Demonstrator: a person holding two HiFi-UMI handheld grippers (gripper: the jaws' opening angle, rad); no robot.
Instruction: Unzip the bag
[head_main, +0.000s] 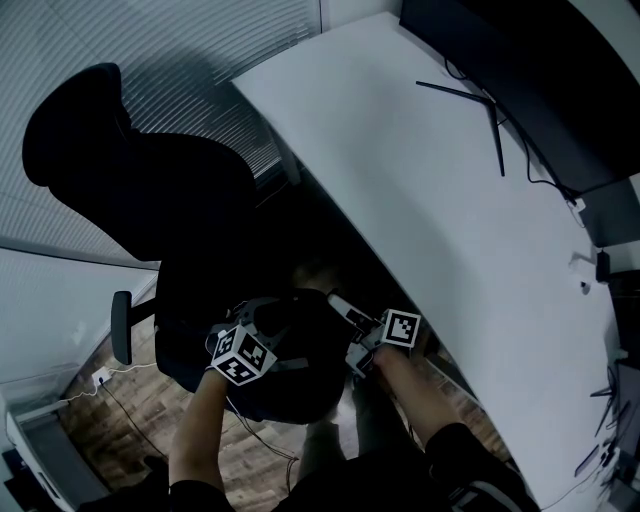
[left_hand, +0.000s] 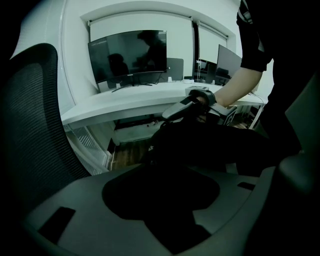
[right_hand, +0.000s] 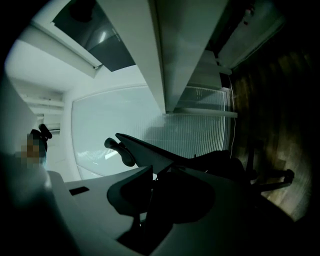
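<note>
My right tool (head_main: 342, 310) clamps the dark bag (head_main: 310, 390); my left tool (left_hand: 165, 192), gaping over it, may pinch fabric and miss the zipper.

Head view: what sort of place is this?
Most likely an office: a long white desk, a black mesh office chair beside it, and large monitors standing on the desk in the left gripper view.

Left gripper (head_main: 262, 312) tilted down, jaws apart, right gripper (head_main: 338, 303) level, grip unclear
</note>
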